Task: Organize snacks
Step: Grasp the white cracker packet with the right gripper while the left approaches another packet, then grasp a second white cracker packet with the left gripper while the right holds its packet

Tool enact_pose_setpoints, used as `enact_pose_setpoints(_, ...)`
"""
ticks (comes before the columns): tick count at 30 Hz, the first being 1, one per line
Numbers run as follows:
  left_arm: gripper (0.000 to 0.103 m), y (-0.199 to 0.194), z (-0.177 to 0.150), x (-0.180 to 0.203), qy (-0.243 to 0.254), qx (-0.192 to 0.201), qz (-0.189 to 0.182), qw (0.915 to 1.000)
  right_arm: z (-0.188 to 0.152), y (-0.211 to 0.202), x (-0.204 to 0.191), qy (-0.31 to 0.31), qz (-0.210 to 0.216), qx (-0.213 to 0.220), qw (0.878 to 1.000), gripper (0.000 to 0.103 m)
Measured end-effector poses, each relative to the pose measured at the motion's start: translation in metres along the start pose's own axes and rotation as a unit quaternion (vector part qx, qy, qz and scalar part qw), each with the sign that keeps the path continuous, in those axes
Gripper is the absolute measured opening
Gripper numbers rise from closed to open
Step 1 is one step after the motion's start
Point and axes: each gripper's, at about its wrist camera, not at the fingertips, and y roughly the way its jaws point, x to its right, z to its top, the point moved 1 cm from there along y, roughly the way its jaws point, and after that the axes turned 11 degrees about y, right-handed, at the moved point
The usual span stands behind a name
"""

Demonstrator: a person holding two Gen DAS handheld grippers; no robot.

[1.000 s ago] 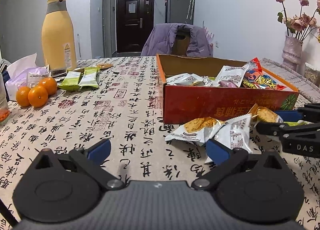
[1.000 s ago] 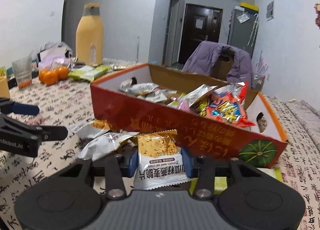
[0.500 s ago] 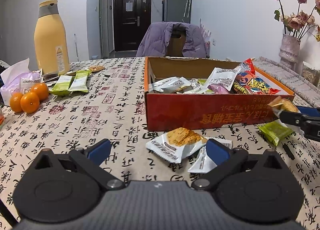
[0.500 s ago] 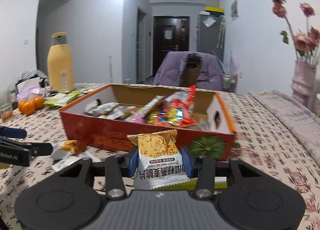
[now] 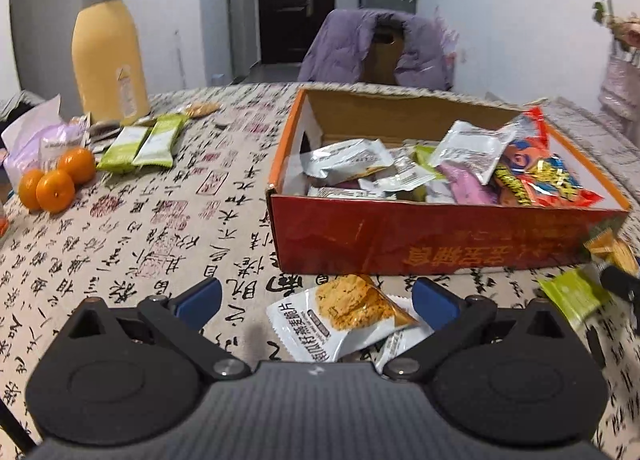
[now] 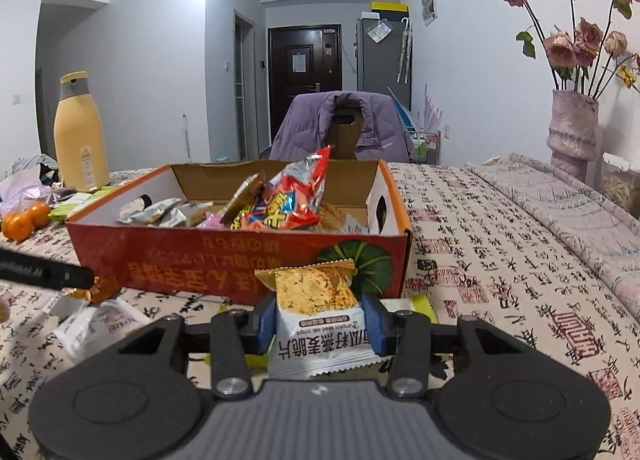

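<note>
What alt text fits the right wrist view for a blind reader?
The right claw grips a crisp packet in front of a red cardboard box filled with snacks on a calligraphy-print tablecloth. Behind stand a yellow bottle, oranges and a vase of dried roses.

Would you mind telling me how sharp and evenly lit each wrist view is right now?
Left wrist view: motion-smeared toward the right edge, where the green packet blurs; the box stays readable. Right wrist view: crisp, soft indoor light, fisheye bending at the edges; the held packet is sharp.
</note>
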Motion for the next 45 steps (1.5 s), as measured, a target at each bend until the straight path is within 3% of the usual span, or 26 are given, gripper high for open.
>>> enact_pose_setpoints(9,0.103,0.020,0.005,0.005,-0.009,-0.046,0.035,0.9983,0.000,0.000,0.003,0.012,0.005,0.001,1.000,0.044)
enact_pose_setpoints(14,0.102,0.026,0.002,0.006,-0.009,-0.056,0.025,0.9981,-0.001,0.000,0.002,0.012,0.009,-0.003,1.000,0.044)
enact_pose_setpoints(17,0.093,0.030,-0.002,0.007,-0.010,-0.061,0.015,0.9980,-0.002,0.000,0.000,0.008,0.009,-0.002,1.000,0.044)
enact_pose_setpoints(29,0.069,0.025,-0.003,0.009,0.004,-0.037,-0.020,0.9991,-0.002,0.000,0.000,0.010,0.007,-0.005,1.000,0.044)
enact_pose_setpoints(30,0.065,0.024,-0.004,0.008,0.006,-0.034,-0.024,0.9991,-0.002,0.000,0.000,0.010,0.007,-0.005,1.000,0.044)
enact_pose_setpoints(31,0.054,0.022,-0.004,0.008,0.008,-0.031,-0.025,0.9992,-0.002,0.000,0.001,0.010,0.007,-0.005,1.000,0.044)
enact_pose_setpoints(33,0.048,0.017,-0.006,0.008,0.015,-0.021,-0.028,0.9993,-0.002,0.000,0.000,0.009,0.006,-0.004,1.000,0.044)
enact_pose_setpoints(45,0.045,-0.006,-0.016,0.001,0.022,0.017,-0.028,0.9992,-0.003,-0.006,-0.003,0.001,0.004,0.009,1.000,0.044)
